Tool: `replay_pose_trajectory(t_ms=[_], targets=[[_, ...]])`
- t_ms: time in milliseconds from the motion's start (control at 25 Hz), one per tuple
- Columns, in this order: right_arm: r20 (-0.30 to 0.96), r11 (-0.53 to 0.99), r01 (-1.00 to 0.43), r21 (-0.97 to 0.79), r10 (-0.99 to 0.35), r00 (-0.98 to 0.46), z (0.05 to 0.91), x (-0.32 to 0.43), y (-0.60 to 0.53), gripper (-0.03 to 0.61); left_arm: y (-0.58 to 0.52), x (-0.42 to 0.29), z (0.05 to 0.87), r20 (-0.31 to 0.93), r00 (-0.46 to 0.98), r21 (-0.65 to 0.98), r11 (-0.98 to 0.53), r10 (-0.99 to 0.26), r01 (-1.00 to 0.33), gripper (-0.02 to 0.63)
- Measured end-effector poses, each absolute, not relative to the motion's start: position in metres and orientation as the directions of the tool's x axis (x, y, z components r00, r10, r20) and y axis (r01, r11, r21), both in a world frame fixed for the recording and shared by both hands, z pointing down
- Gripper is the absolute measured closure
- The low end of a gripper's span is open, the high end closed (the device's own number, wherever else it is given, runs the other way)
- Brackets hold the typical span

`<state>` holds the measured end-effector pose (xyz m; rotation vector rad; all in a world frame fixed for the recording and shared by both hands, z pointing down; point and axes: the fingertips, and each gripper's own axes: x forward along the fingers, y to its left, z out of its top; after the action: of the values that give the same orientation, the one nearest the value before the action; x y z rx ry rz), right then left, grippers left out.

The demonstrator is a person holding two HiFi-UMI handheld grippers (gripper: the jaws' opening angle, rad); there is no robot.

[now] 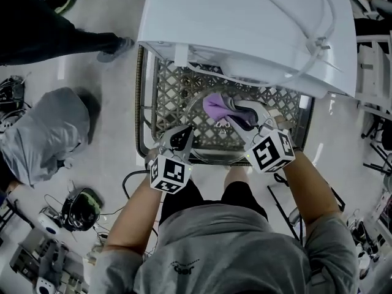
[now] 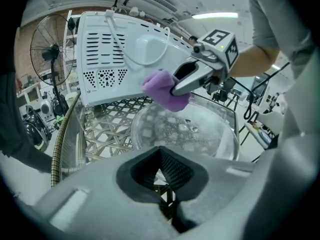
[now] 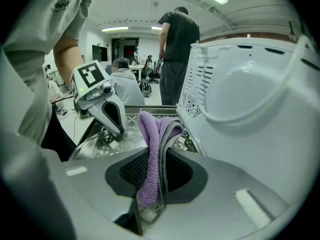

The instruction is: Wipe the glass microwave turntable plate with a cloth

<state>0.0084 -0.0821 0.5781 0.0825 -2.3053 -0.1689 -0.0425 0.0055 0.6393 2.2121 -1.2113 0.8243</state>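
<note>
The round glass turntable plate [image 1: 208, 135] lies on a metal lattice table [image 1: 164, 94] in front of a white microwave [image 1: 245, 23]. My left gripper [image 1: 177, 141] is shut on the plate's near rim; in the left gripper view the plate [image 2: 185, 129] spreads out just beyond its jaws [image 2: 162, 176]. My right gripper [image 1: 242, 118] is shut on a purple and grey cloth [image 1: 214, 106] and holds it over the plate's far side. The cloth [image 3: 150, 149] hangs folded between the right jaws. From the left gripper view, the cloth [image 2: 162, 86] hovers at the plate's far edge.
The microwave's back [image 2: 130, 54] stands close behind the plate, with its cord looped over it. A corrugated hose [image 1: 139, 103] runs along the table's left edge. A person in grey [image 1: 49, 133] crouches on the floor at left. A fan [image 2: 50, 54] stands beyond the table.
</note>
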Motion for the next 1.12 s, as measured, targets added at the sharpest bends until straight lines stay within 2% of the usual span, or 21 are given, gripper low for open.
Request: replay_pose_trajectory(t_ms=[240,440,640,1120], targets=[[0.804,0.958,0.149,0.246,-0.116,-0.584,0.6,-0.039,-0.082,0.486,0.004,-0.041,0.64,0.7,0.429,0.128,-0.491,-0.57,-0.862,0.615],[0.843,0.936,0.21,0.283,-0.138,-0.52,0.613,-0.053,-0.084,0.486,0.005,-0.043,0.639,0.7,0.428,0.125,-0.491,-0.572,-0.862,0.615],[0.857,0.935,0.206,0.288,-0.156,-0.492,0.615,-0.037,-0.091,0.486,0.004,-0.042,0.639,0.699,0.429,0.13,-0.489,-0.571,-0.863,0.615],[0.901,0.951,0.117,0.287,-0.226,-0.37,0.609,0.053,-0.113,0.486,0.008,-0.048,0.636,0.701,0.421,0.137,-0.471,-0.576,-0.872,0.615]])
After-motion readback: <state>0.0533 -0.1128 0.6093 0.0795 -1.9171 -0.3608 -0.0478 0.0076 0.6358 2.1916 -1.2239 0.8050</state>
